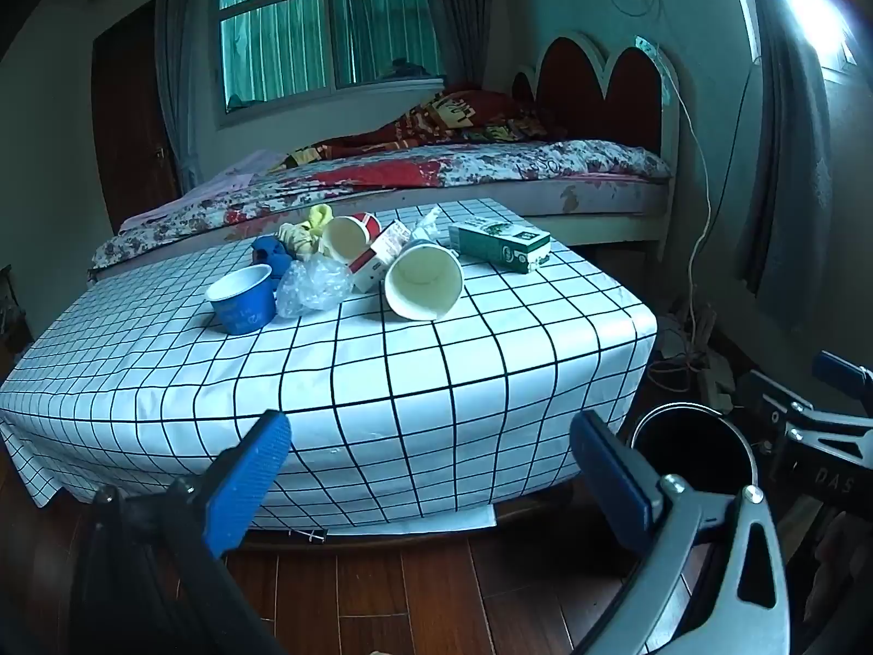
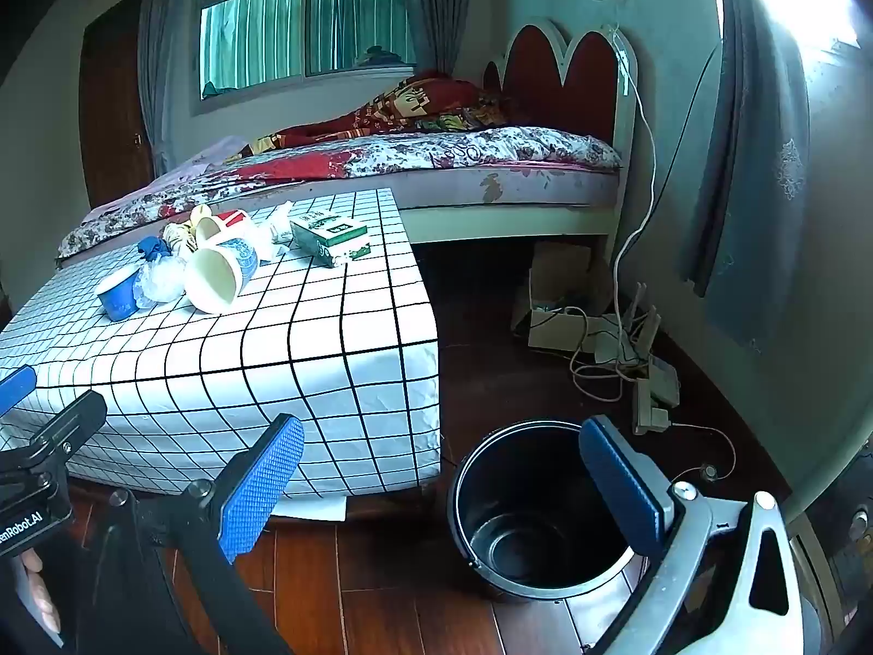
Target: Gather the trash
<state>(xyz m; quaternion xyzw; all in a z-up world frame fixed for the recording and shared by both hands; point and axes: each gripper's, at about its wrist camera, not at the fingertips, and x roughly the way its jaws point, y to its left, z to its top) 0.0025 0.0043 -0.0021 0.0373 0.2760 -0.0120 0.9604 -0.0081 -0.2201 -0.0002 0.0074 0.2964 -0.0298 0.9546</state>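
Note:
Trash lies heaped on the low table with the checked cloth (image 1: 382,376): a small blue cup (image 1: 243,299), a crumpled clear bag (image 1: 311,286), a tipped white paper cup (image 1: 424,286), a red-and-white cup (image 1: 352,236), a red-white carton (image 1: 382,256) and a green box (image 1: 499,244). The same heap shows in the right wrist view, with the white cup (image 2: 221,273) and green box (image 2: 330,240). A black bin (image 2: 537,507) stands open on the floor right of the table. My left gripper (image 1: 431,469) is open, short of the table's front. Open too, my right gripper (image 2: 442,469) hovers by the bin's rim.
A bed (image 1: 436,174) with a red headboard runs behind the table. Cables, a power strip and a cardboard box (image 2: 605,338) litter the floor at the right wall. The right gripper's frame (image 1: 818,431) shows beside the bin (image 1: 693,453) in the left wrist view. Wooden floor (image 2: 382,600) lies below.

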